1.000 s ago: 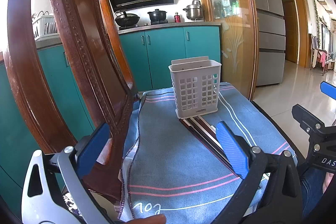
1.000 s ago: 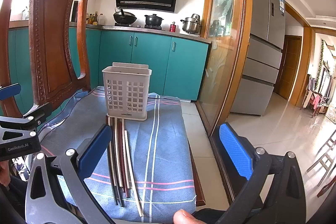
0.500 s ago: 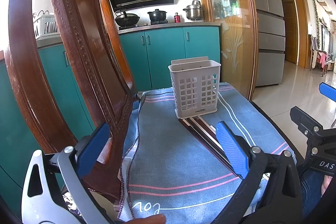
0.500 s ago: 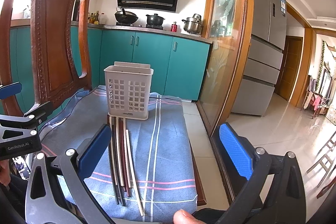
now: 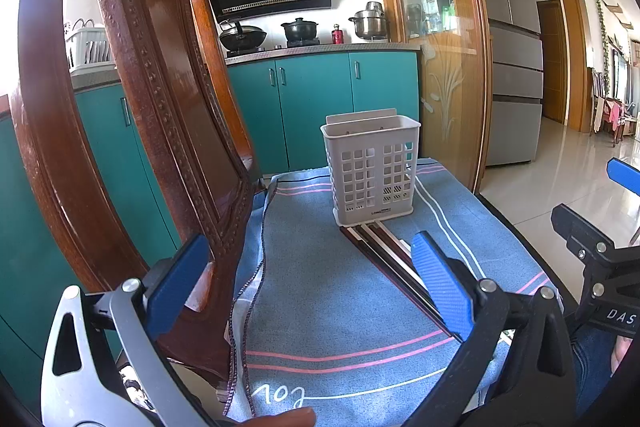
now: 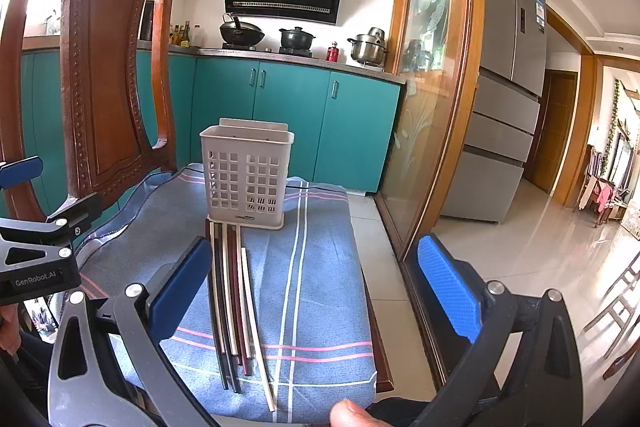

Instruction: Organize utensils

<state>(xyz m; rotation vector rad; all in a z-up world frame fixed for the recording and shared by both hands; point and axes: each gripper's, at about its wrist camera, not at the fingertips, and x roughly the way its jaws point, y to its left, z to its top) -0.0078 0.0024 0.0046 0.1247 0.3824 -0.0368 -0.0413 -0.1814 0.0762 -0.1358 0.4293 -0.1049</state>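
Observation:
A white slotted utensil holder (image 5: 373, 167) stands empty at the far end of a blue striped cloth (image 5: 340, 291); it also shows in the right wrist view (image 6: 246, 174). Several chopsticks (image 6: 234, 301), white, dark and maroon, lie side by side on the cloth in front of the holder; they also show in the left wrist view (image 5: 394, 267). My left gripper (image 5: 308, 287) is open and empty above the near cloth, left of the chopsticks. My right gripper (image 6: 316, 291) is open and empty, above the cloth's right side, just right of the chopsticks.
A carved wooden chair back (image 5: 160, 131) rises close on the left, also in the right wrist view (image 6: 108, 75). Teal kitchen cabinets (image 6: 288, 123) stand behind. A glass wooden-framed door (image 6: 436, 87) and tiled floor (image 6: 540, 239) lie to the right.
The right gripper has moved slightly forward and down toward the chopsticks. The left gripper has hardly moved.

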